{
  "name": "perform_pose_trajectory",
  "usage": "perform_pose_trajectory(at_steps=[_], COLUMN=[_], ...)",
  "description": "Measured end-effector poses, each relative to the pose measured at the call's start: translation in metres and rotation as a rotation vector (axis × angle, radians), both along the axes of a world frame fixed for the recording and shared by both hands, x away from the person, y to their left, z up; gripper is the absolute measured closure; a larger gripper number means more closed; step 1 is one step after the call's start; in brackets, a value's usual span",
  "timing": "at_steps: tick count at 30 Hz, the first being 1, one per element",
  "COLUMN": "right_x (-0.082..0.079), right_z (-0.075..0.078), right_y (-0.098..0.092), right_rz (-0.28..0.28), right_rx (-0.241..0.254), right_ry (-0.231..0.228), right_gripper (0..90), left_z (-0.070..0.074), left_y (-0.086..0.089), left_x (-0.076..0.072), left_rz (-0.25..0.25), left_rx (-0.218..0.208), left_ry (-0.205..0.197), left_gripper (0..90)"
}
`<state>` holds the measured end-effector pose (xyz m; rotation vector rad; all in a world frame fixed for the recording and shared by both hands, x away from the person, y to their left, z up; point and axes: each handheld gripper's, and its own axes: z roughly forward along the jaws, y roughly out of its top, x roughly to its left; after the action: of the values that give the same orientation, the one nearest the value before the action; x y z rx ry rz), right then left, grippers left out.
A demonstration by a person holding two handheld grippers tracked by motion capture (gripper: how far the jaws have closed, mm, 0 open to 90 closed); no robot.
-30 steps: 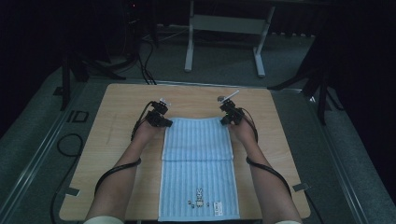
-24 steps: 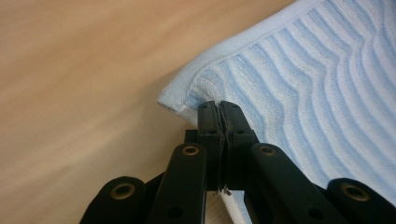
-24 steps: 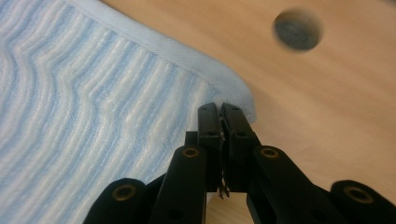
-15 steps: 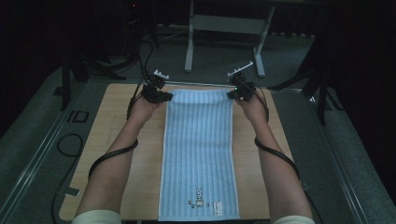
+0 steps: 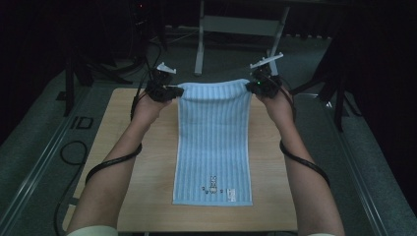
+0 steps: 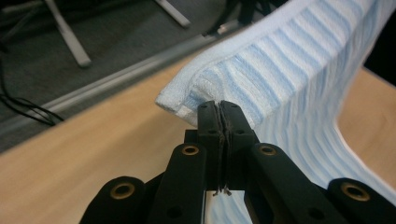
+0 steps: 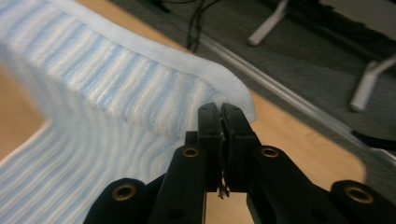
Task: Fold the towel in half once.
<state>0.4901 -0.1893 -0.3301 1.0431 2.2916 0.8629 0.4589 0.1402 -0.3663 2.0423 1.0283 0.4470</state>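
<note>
Wooden table (image 5: 142, 162), striped towel (image 5: 212, 147) in both tongs

Bare wood lies open on both sides of the pale blue striped towel (image 5: 212, 142) covering the middle strip of the light wooden table (image 5: 123, 191); beyond the far edge stand grey metal stand legs (image 5: 198, 49).

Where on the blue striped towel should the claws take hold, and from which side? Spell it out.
By the two far corners, as now: left claw and right claw each pinch the hemmed edge of the towel, coming from its outer sides. The far edge is lifted; the near end lies flat.
</note>
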Motion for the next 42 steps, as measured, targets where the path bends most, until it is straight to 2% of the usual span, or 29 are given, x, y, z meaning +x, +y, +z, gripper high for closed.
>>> perform_pose_trajectory(at_steps=[1,3,4,8,9,10,11,13,17,20,21,22,26,28,31,33,35,37,38,40,42], right_x=[-0.006,-0.018,-0.025,-0.051,-0.058,-0.065,-0.071,-0.084,-0.109,-0.126,-0.13,-0.136,-0.142,-0.141,-0.137,-0.132,-0.127,-0.122,-0.121,-0.125,-0.139], right_z=[-0.004,-0.015,-0.021,-0.044,-0.05,-0.056,-0.062,-0.073,-0.096,-0.115,-0.121,-0.128,-0.15,-0.162,-0.175,-0.18,-0.181,-0.176,-0.169,-0.151,-0.132], right_y=[-0.001,-0.002,-0.002,-0.008,-0.011,-0.013,-0.016,-0.022,-0.031,-0.032,-0.032,-0.032,-0.032,-0.031,-0.028,-0.027,-0.028,-0.028,-0.028,-0.03,-0.036], right_rz=[0.018,0.038,0.053,0.094,0.102,0.112,0.119,0.126,0.153,0.18,0.184,0.188,0.199,0.199,0.197,0.188,0.178,0.168,0.168,0.171,0.178], right_rx=[0.007,-0.008,-0.01,-0.013,-0.005,-0.01,-0.021,-0.012,0.022,0.031,0.034,0.036,0.039,0.048,0.031,0.03,0.034,0.037,0.039,0.054,0.08], right_ry=[0.001,0.006,0.004,0.019,0.02,0.024,0.032,0.051,0.09,0.119,0.127,0.13,0.18,0.22,0.241,0.249,0.256,0.245,0.235,0.182,0.127], right_gripper=[87.3,87.2,87.3,87.2,87.3,87.2,87.2,87.2,87.2,87.1,87.1,87.1,87.1,87.1,87.1,87.1,87.2,87.2,87.1,87.2,87.2], left_z=[-0.004,-0.014,-0.02,-0.044,-0.049,-0.054,-0.058,-0.066,-0.079,-0.091,-0.099,-0.104,-0.132,-0.145,-0.161,-0.166,-0.165,-0.156,-0.149,-0.133,-0.121], left_y=[0.001,0.003,0.002,0.002,0.002,0.002,0.0,0.001,0.004,0.005,0.005,0.006,0.011,0.01,0.007,0.006,0.006,0.006,0.005,0.005,0.005], left_x=[-0.004,-0.012,-0.016,-0.037,-0.043,-0.049,-0.056,-0.07,-0.091,-0.107,-0.113,-0.116,-0.123,-0.122,-0.117,-0.111,-0.106,-0.104,-0.105,-0.114,-0.13], left_rz=[-0.006,-0.017,-0.024,-0.057,-0.063,-0.076,-0.088,-0.111,-0.124,-0.143,-0.159,-0.161,-0.161,-0.164,-0.158,-0.153,-0.146,-0.135,-0.138,-0.143,-0.172], left_rx=[-0.008,-0.065,-0.059,-0.092,-0.089,-0.071,-0.041,-0.052,-0.059,-0.045,-0.041,-0.036,-0.065,-0.045,-0.011,-0.034,-0.032,-0.042,-0.04,-0.048,-0.076], left_ry=[0.009,0.027,0.032,0.065,0.067,0.074,0.063,0.079,0.093,0.105,0.129,0.137,0.217,0.245,0.28,0.305,0.3,0.266,0.243,0.192,0.183], left_gripper=[87.2,87.3,87.3,87.2,87.3,87.2,87.2,87.2,87.3,87.2,87.3,87.2,87.2,87.2,87.2,87.2,87.2,87.2,87.2,87.1,87.0])
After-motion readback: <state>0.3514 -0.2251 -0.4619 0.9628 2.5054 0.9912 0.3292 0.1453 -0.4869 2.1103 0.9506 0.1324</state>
